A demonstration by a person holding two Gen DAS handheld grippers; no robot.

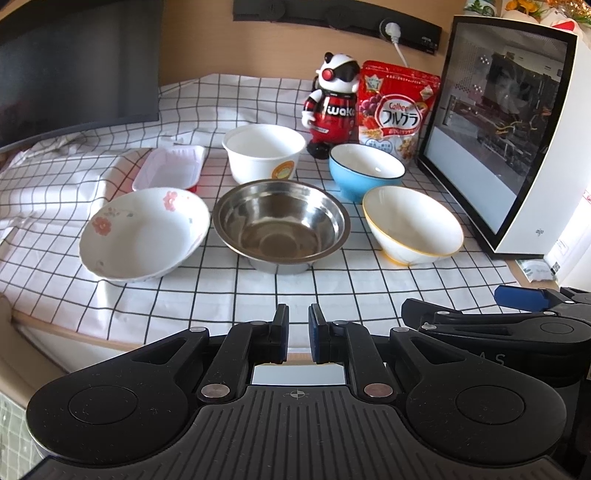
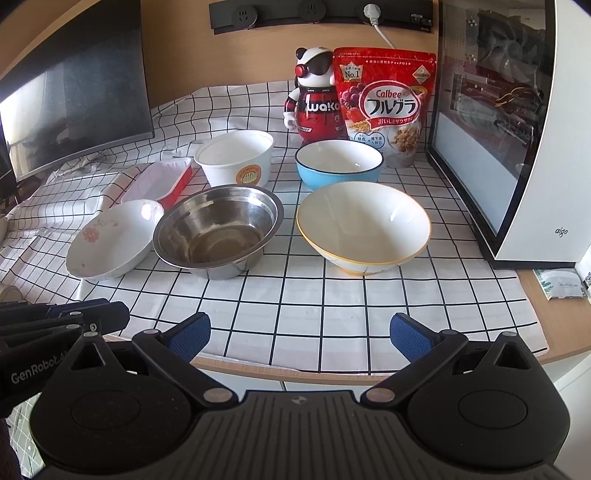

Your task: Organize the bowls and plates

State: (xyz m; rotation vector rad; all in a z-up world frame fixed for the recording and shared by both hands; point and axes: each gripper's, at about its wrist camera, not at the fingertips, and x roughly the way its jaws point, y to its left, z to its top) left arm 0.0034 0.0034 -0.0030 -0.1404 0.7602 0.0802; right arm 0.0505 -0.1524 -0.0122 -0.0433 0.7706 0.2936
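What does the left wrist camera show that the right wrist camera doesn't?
Only the left wrist view shows the flowers at the top right corner and the left gripper nearly shut. Only the right wrist view shows the right gripper wide open and the whole sachet on the bare desk. Both show the steel bowl, blue bowl and cereal bag.

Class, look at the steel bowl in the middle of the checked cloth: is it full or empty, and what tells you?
Empty. The steel bowl stands upright and both views show its bare, shiny bottom, with only reflections and faint marks inside and no food or other dish in it.
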